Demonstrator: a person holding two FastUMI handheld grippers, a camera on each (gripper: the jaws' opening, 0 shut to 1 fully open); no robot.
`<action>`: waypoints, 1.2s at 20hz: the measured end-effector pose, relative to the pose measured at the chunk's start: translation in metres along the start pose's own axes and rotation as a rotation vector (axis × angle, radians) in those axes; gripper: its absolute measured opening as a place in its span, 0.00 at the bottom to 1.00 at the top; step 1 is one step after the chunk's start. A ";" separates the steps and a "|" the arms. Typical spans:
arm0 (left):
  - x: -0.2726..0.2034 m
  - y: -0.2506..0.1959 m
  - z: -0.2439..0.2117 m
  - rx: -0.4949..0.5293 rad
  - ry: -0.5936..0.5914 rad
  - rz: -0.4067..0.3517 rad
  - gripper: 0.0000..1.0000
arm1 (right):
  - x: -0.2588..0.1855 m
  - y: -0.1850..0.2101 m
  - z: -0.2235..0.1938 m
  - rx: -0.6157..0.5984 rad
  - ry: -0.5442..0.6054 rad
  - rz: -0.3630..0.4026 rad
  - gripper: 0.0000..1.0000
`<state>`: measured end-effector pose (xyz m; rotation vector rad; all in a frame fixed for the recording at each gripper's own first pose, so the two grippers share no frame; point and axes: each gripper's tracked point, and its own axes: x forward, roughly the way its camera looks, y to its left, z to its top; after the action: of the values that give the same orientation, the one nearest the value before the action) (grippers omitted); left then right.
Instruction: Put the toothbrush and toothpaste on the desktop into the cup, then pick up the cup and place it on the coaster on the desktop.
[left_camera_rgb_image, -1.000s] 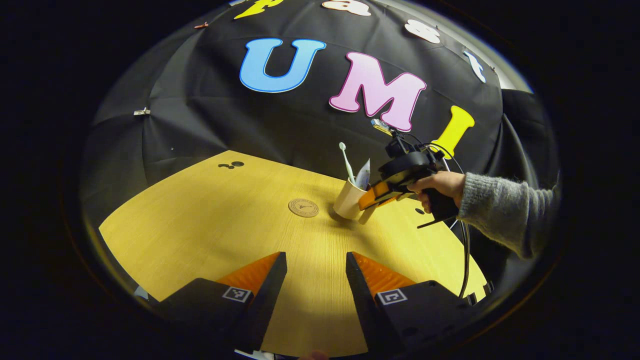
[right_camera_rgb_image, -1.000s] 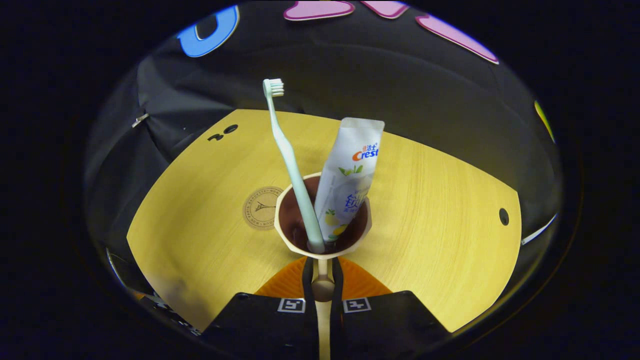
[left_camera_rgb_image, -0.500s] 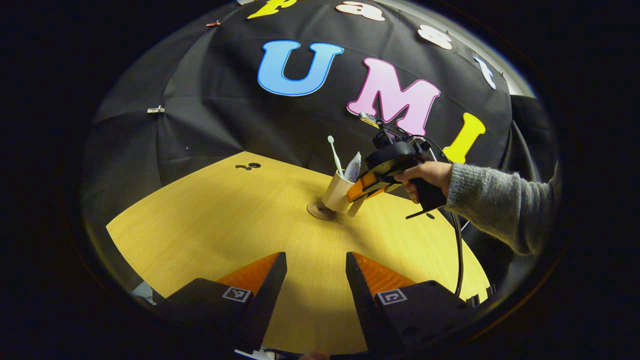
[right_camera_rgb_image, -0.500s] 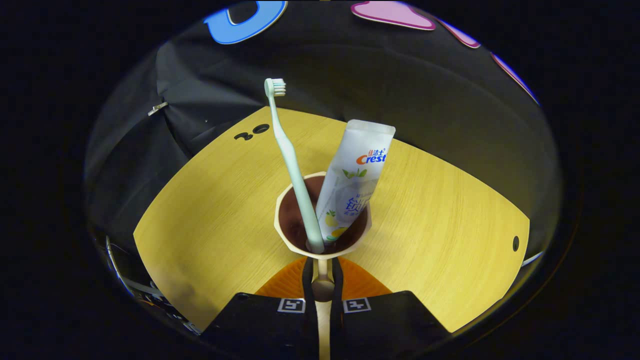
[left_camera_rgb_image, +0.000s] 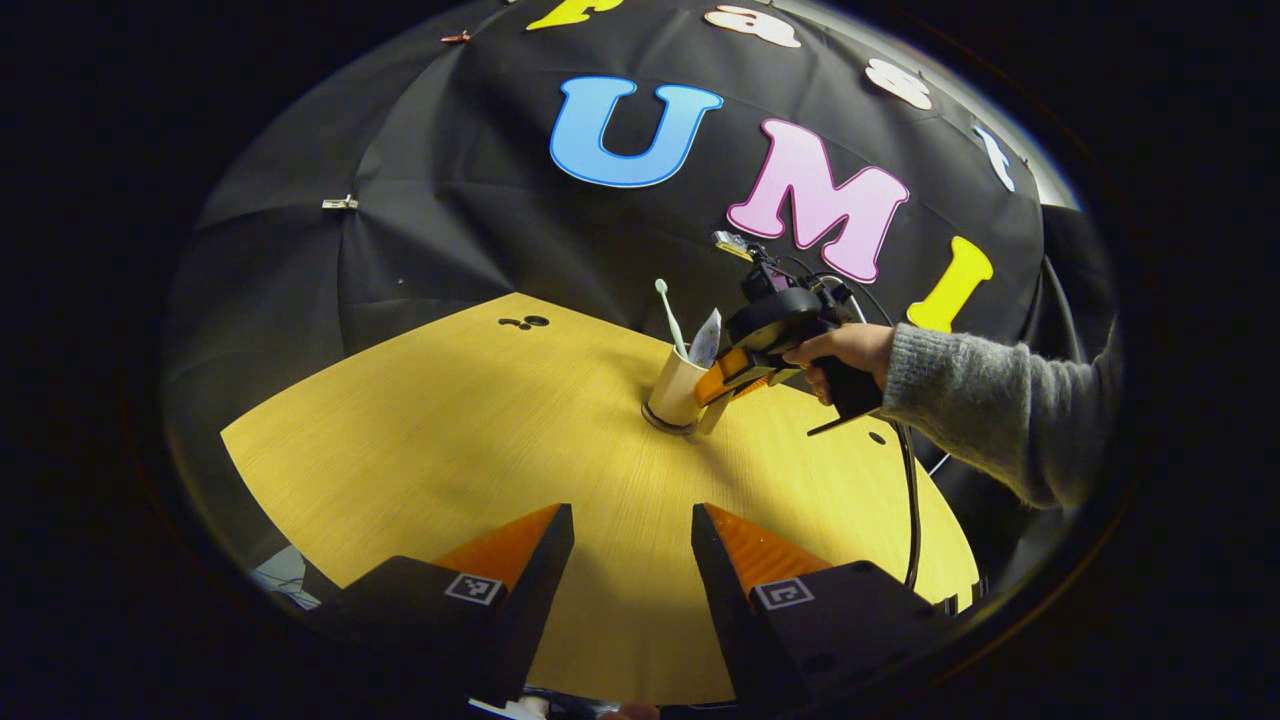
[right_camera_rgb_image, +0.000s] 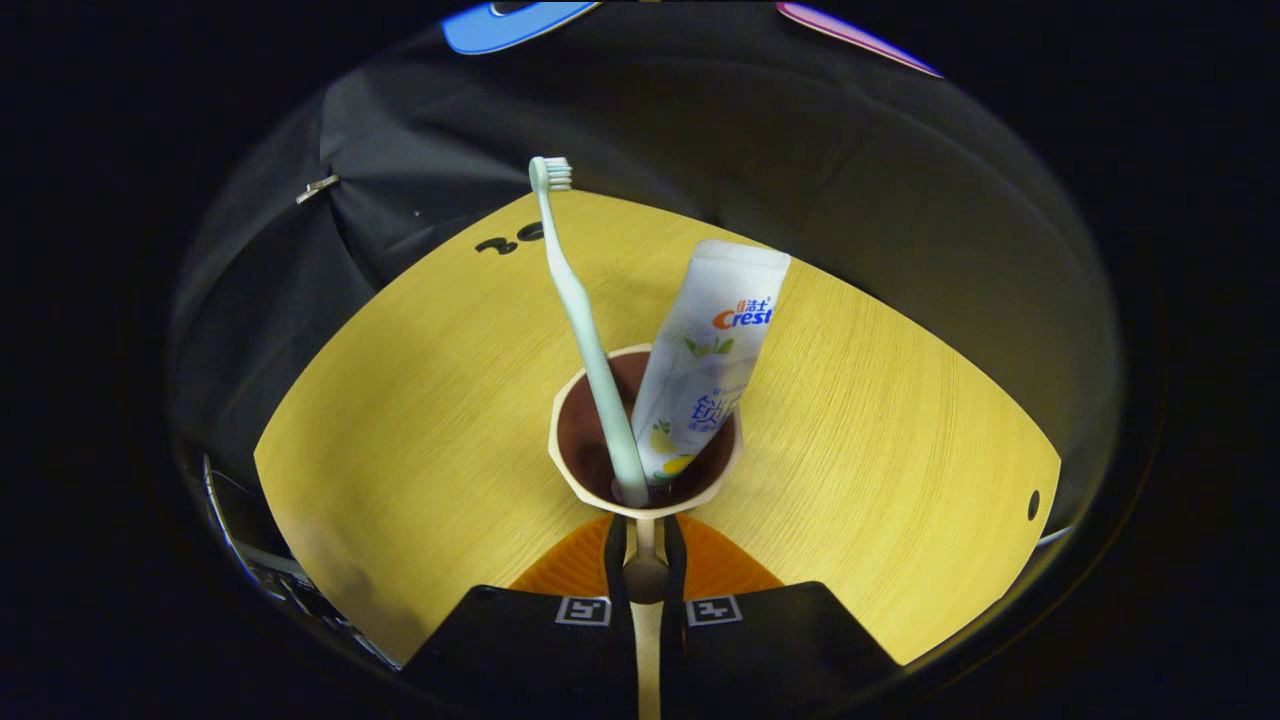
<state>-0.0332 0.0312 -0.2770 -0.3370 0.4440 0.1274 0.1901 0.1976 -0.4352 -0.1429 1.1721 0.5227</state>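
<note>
The wooden table (left_camera_rgb_image: 450, 440) carries the cup (left_camera_rgb_image: 676, 390), whose base covers nearly all of the coaster (left_camera_rgb_image: 662, 424) — only a dark sliver shows beneath it. In the right gripper view the cup (right_camera_rgb_image: 645, 440) holds a toothbrush (right_camera_rgb_image: 585, 330), head up, and a toothpaste tube (right_camera_rgb_image: 700, 365) leaning right; their lower ends are hidden inside. The right gripper (right_camera_rgb_image: 645, 560) is clenched on the cup's handle. The left gripper (left_camera_rgb_image: 630, 560) hovers over the near table, fingers apart, grasping nothing.
</note>
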 end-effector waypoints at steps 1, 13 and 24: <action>0.001 0.000 0.002 0.000 -0.001 0.001 0.76 | 0.000 0.000 -0.001 -0.001 0.006 -0.001 0.12; 0.004 -0.001 0.013 0.010 -0.012 0.015 0.76 | -0.002 -0.008 -0.006 -0.034 0.026 -0.051 0.26; -0.010 -0.019 0.024 0.044 0.007 -0.007 0.77 | -0.072 -0.010 0.004 0.087 -0.139 -0.017 0.62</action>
<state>-0.0292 0.0213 -0.2466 -0.2959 0.4520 0.1095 0.1781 0.1676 -0.3703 -0.0405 1.0551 0.4586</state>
